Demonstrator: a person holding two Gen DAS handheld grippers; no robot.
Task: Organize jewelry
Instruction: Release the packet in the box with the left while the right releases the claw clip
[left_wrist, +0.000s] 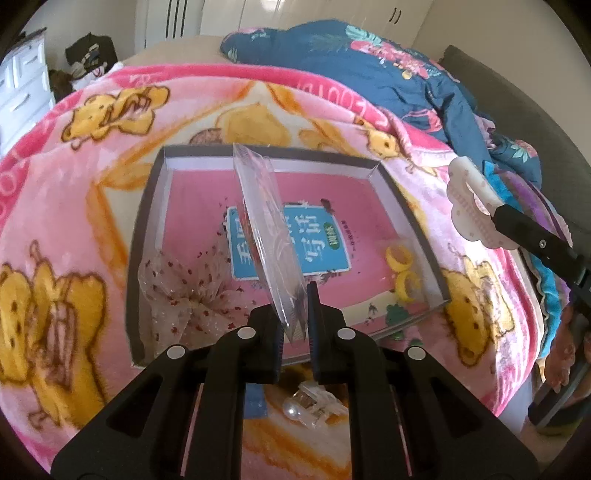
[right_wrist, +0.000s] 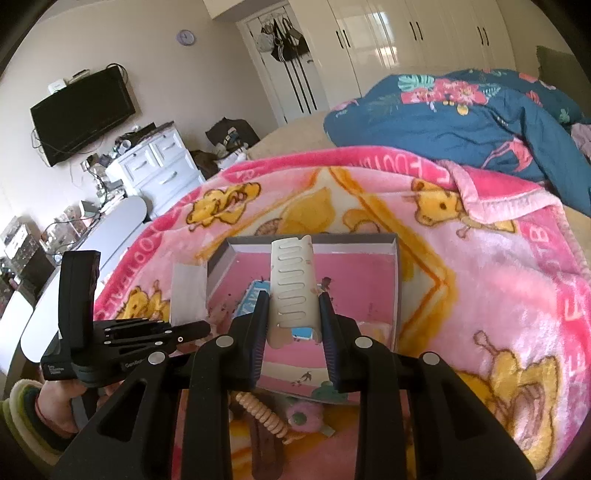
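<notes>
Left gripper (left_wrist: 295, 314) clamped on clear plastic packet (left_wrist: 266, 229) — held edge-up over grey tray (left_wrist: 146, 206) on bed; packet thin, floppy, slippery, best pinched at corner. Right gripper (right_wrist: 293, 314) closed on white hair comb (right_wrist: 293, 284) — stiff, light, teeth judged fragile.

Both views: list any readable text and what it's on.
"GenRobo", cut off: side of left gripper, right wrist view.
"100", partly readable: pink border of blanket.
"FOOTB", upside down, partly readable: blanket border, right wrist view.
Large Chinese characters, upside down and blurred, unreadable: blue label in the box.
Small print on the left gripper's handle: too small.
</notes>
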